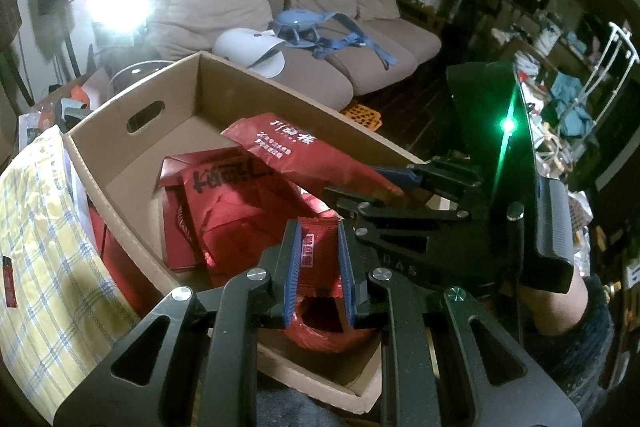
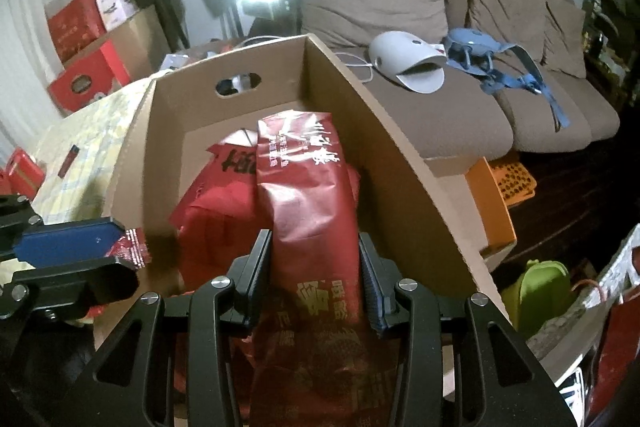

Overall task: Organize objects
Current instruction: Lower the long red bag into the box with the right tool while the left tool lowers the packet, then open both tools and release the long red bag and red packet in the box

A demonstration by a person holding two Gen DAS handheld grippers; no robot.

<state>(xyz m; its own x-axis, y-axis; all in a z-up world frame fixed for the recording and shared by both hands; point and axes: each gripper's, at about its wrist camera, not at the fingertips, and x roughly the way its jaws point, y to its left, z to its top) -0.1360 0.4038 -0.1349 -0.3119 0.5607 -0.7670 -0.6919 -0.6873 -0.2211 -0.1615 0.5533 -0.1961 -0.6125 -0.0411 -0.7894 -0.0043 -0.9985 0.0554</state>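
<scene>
Judging from what lies in the cardboard box (image 1: 132, 163), we rate the task as partly done. Several red packages (image 1: 224, 211) already rest on the box floor, directly ahead of and below both hand-held grippers.

We note two items not yet released:

1. The left hand-held gripper (image 1: 319, 267) is clamped on a small red sachet (image 1: 318, 259). Its blue pads press the sachet on both sides. The sachet sits above the near end of the box, over the red packages.
2. The right hand-held gripper (image 2: 316, 275) is clamped on a long red bag (image 2: 308, 187). The bag runs forward from between the fingers into the box, and its far end lies over the other red packages. The near end hangs back beneath the gripper.

In the right wrist view, the left hand-held gripper appears to the left of the right one, at the near left wall of the box, with the sachet edge showing at its tip.

Remaining work, as we judge it: both items need lowering and releasing inside the box. Whether further objects await sorting we cannot tell with certainty. A yellow checked cloth (image 1: 44, 247) lies to the left of the left hand-held gripper, outside the box, with a small red lighter (image 1: 8, 283) on it. More red boxes (image 2: 80, 27) stand far ahead and to the left of the right hand-held gripper. We cannot tell whether these belong to the task.
</scene>
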